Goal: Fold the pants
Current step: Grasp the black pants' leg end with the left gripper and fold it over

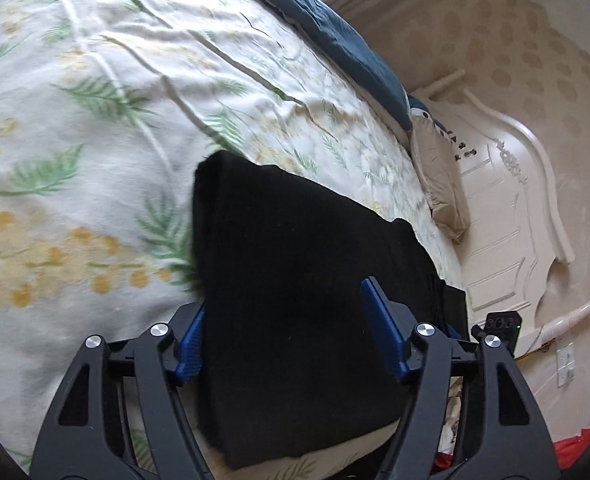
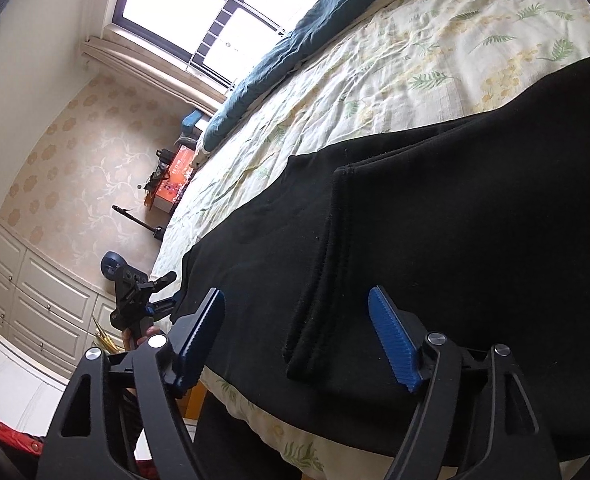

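Observation:
Black pants (image 1: 295, 240) lie folded on the flowered bed sheet (image 1: 95, 140), near the bed's edge. My left gripper (image 1: 287, 296) straddles one end of them. Its left pad (image 1: 191, 344) sits at the cloth's side edge and its right pad (image 1: 383, 332) rests over the cloth, with a wide gap between. In the right wrist view the pants (image 2: 475, 220) show layered hems. My right gripper (image 2: 297, 291) hovers open over a hem corner, its pads clear of the cloth. The left gripper (image 2: 163, 284) shows there at the pants' far end, held by a hand (image 2: 129, 338).
A dark blue duvet (image 2: 279, 56) is bunched along the far side of the bed. A beige pillow (image 1: 443, 184) leans on the white headboard (image 1: 507, 200). Beyond the bed are a window (image 2: 215, 12), white cabinets (image 2: 35, 292) and a red box (image 2: 175, 180).

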{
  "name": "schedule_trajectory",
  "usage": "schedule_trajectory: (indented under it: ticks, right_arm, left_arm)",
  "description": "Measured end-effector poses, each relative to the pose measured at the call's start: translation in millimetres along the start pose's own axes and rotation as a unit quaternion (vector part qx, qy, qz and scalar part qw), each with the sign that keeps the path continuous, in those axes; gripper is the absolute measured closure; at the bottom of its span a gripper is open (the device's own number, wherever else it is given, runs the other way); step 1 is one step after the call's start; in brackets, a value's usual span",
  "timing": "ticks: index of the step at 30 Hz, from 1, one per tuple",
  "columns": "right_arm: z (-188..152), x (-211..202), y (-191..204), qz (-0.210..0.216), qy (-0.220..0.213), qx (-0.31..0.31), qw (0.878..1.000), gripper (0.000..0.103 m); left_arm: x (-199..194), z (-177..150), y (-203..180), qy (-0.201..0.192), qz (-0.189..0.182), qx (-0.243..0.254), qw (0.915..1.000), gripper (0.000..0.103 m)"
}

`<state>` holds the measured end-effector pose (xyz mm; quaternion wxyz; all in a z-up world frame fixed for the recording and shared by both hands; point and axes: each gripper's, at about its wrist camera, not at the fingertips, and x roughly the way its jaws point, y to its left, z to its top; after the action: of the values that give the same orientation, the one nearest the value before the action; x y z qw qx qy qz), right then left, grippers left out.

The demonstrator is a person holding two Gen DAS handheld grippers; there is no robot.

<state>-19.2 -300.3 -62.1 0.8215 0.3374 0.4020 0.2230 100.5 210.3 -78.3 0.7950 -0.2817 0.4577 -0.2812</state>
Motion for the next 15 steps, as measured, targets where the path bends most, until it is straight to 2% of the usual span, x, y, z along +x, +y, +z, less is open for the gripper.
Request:
schedule_trajectory:
  ticks: [2, 3, 4, 6, 9, 13, 15]
  right_arm:
    - [0.0, -0.2, 0.0, -0.001, -0.002, -0.001, 1.000, 0.029]
    - [-0.3, -0.3, -0.2, -0.001, -0.004, -0.002, 1.000, 0.029]
    - [-0.5, -1.2, -0.3, -0.001, -0.004, -0.003, 1.000, 0.029]
    - [-0.6, -2.1, 0.9, -0.003, -0.005, -0.005, 1.000, 0.029]
    - [-1.3, -1.6, 3.3, -0.006, -0.007, -0.006, 1.000, 0.029]
    - [-4.3, 0.6, 10.9, -0.020, -0.011, -0.015, 1.000, 0.029]
    - [-5.9, 0.6, 15.0, -0.030, -0.015, -0.018, 0.999, 0.029]
  left_arm:
    - [3.6, 0.2, 0.6, 0.007, -0.026, -0.011, 0.9996, 0.052]
    - [8.4, -0.1, 3.5, 0.016, -0.031, -0.024, 0.9991, 0.076]
    - [13.6, -0.4, 7.1, 0.027, -0.030, -0.037, 0.9985, 0.087]
    - [15.1, -4.0, 10.8, 0.023, -0.036, -0.053, 0.9977, 0.089]
    - [7.4, -4.9, 2.5, 0.013, -0.037, -0.050, 0.9980, 0.090]
    - [-7.1, 1.4, -26.1, -0.002, -0.058, -0.037, 0.9976, 0.091]
    - [-13.8, 5.9, -55.1, -0.007, -0.068, -0.013, 0.9976, 0.091]
